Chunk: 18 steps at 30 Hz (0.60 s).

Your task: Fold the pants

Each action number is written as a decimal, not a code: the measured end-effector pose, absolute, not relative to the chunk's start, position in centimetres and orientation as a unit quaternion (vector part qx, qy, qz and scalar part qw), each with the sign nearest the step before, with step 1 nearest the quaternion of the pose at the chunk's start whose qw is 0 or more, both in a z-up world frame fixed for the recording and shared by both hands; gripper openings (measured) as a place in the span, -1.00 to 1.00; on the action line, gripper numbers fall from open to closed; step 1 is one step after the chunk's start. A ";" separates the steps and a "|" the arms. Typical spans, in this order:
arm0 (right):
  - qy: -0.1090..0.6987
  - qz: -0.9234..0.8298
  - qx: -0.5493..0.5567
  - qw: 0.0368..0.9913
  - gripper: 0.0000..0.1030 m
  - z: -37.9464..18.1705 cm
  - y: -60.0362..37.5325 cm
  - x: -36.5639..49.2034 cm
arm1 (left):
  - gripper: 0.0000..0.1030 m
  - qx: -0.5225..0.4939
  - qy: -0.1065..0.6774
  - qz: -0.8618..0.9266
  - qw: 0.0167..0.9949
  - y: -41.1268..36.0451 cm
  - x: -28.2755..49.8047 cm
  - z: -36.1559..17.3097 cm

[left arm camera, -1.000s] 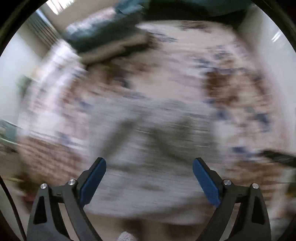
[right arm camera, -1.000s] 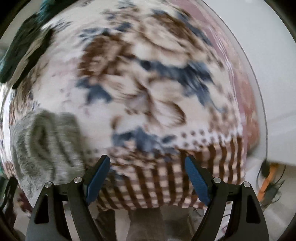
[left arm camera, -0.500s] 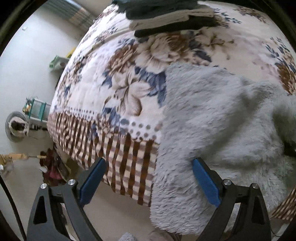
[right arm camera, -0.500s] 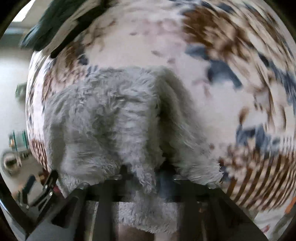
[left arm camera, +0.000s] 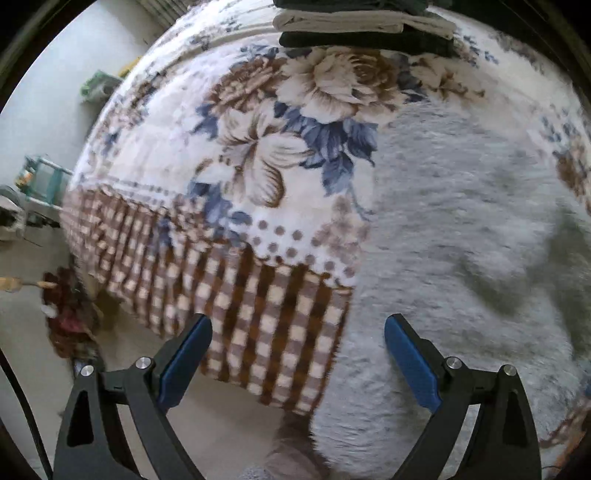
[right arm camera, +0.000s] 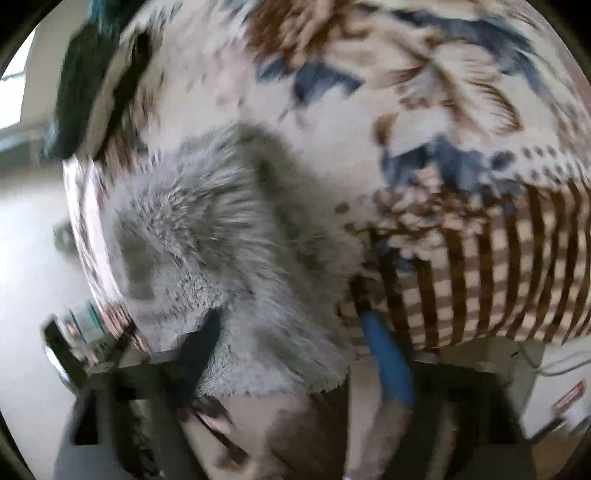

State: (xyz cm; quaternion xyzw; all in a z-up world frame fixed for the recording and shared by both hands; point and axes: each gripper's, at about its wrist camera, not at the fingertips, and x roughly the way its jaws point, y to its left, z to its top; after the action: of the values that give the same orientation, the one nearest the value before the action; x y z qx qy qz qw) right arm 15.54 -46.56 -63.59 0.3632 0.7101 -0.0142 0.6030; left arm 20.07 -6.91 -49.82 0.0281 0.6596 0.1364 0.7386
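Note:
Fluffy grey pants point(left arm camera: 461, 236) lie rumpled on the bed, their near edge hanging over the bed's front side; they also show in the right wrist view point(right arm camera: 221, 258). My left gripper point(left arm camera: 297, 356) is open and empty, just in front of the bed edge, with its right finger over the pants' left edge. My right gripper point(right arm camera: 291, 339) is open, its jaws on either side of the pants' hanging edge; the view is blurred by motion.
The bed is covered by a floral blanket point(left arm camera: 258, 155) with a brown checked border point(left arm camera: 240, 295). A stack of folded clothes point(left arm camera: 365, 26) sits at the far side. Floor clutter point(left arm camera: 70, 317) and a green rack point(left arm camera: 40, 177) stand to the left.
My right gripper was shut on the pants' edge half a second ago and has opened. My left gripper has come closer to the bed edge and stays open.

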 end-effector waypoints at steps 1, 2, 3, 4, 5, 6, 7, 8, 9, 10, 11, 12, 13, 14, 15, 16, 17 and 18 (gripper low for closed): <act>0.709 -0.027 0.373 0.599 0.73 -63.9 -47.1 14.9 | 0.86 0.023 0.663 0.133 0.736 -6.8 20.1 -50.1; 0.714 -0.035 0.387 0.582 0.73 -65.1 -47.3 14.0 | 0.86 0.022 0.669 0.131 0.732 -6.7 20.1 -50.7; 0.722 -0.036 0.400 0.563 0.73 -66.3 -47.2 13.5 | 0.86 0.025 0.672 0.131 0.729 -6.7 20.1 -51.0; 0.729 -0.030 0.422 0.538 0.62 -67.8 -46.9 12.9 | 0.86 0.028 0.673 0.131 0.727 -6.8 20.1 -51.4; 0.723 -0.013 0.455 0.520 0.41 -69.0 -46.3 12.4 | 0.86 0.032 0.674 0.132 0.726 -6.7 20.0 -51.7; 0.720 -0.004 0.472 0.509 -0.25 -69.3 -45.5 12.0 | 0.86 0.038 0.675 0.133 0.725 -6.7 20.0 -52.1; 0.725 0.002 0.474 0.499 -0.47 -69.6 -44.6 11.6 | 0.86 0.037 0.677 0.132 0.723 -6.6 19.9 -52.3; 0.747 -0.001 0.441 0.498 -0.47 -69.7 -43.4 11.4 | 0.86 0.035 0.679 0.131 0.721 -6.4 19.8 -52.6; 0.767 -0.013 0.395 0.505 -0.49 -69.7 -42.4 11.1 | 0.86 0.034 0.683 0.130 0.718 -6.2 19.8 -52.9; 0.778 -0.025 0.369 0.507 -0.49 -69.9 -41.9 10.8 | 0.86 0.029 0.686 0.125 0.716 -5.9 19.8 -53.1; 0.785 -0.025 0.355 0.508 -0.49 -70.0 -41.5 10.7 | 0.86 0.026 0.689 0.121 0.715 -5.7 19.8 -53.2; 0.786 -0.017 0.345 0.512 -0.49 -69.6 -41.1 10.6 | 0.86 0.021 0.691 0.117 0.713 -5.6 19.8 -53.1; 0.784 -0.005 0.336 0.522 -0.41 -68.9 -40.6 11.0 | 0.86 0.018 0.691 0.115 0.714 -5.5 19.9 -52.8; 0.781 0.014 0.326 0.532 -0.31 -67.8 -39.8 11.7 | 0.86 0.016 0.690 0.111 0.715 -5.4 20.0 -52.4; 0.775 0.023 0.328 0.540 0.00 -66.8 -39.5 12.0 | 0.86 0.011 0.689 0.106 0.717 -5.4 20.1 -51.8; 0.761 0.028 0.339 0.552 0.35 -65.6 -39.7 12.3 | 0.86 0.000 0.683 0.100 0.723 -5.2 20.4 -50.9; 0.736 0.034 0.355 0.575 0.47 -63.7 -40.4 12.9 | 0.86 -0.013 0.677 0.095 0.730 -5.1 20.7 -50.2; 0.718 0.035 0.363 0.593 0.53 -62.6 -40.8 13.8 | 0.86 -0.032 0.668 0.085 0.739 -5.0 21.4 -49.2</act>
State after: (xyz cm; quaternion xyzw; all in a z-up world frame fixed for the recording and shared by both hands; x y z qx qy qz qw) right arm 13.79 -40.75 -62.64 0.3630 0.7179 0.0347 0.5930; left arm 21.37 -5.04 -49.20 -0.0322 0.6675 0.0846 0.7391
